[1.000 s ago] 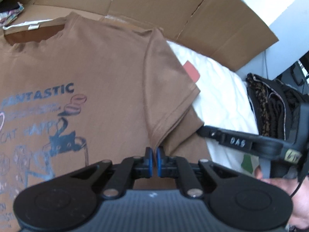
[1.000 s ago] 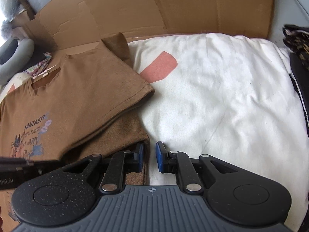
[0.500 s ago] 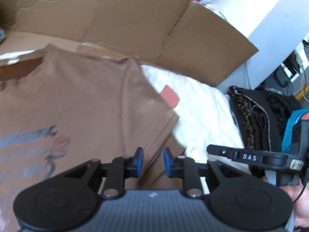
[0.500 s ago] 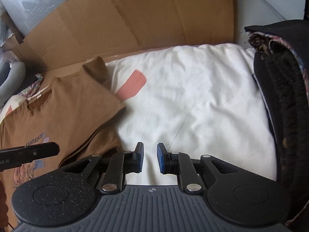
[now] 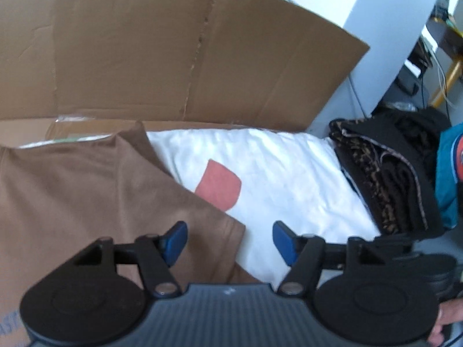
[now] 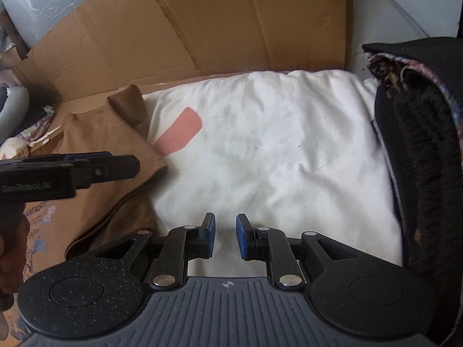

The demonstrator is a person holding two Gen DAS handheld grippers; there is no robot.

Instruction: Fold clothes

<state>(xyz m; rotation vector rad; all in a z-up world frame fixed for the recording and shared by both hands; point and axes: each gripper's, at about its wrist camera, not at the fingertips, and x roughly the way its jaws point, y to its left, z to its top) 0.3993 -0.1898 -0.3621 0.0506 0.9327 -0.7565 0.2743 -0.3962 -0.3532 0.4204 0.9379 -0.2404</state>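
Left wrist view: left gripper [image 5: 228, 241] just opening wide, nothing between blue pads, above folded sleeve edge of brown T-shirt [image 5: 86, 190] lying on white pillow [image 5: 289, 179]; right gripper [image 6: 225, 235] narrow gap, holding nothing, over pillow.

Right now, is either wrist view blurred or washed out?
Left wrist view: motion-smeared, brown T-shirt soft, white pillow overexposed by bright light. Right wrist view: sharper, pillow seams and cardboard creases readable; the fisheye bends the edges of both views.
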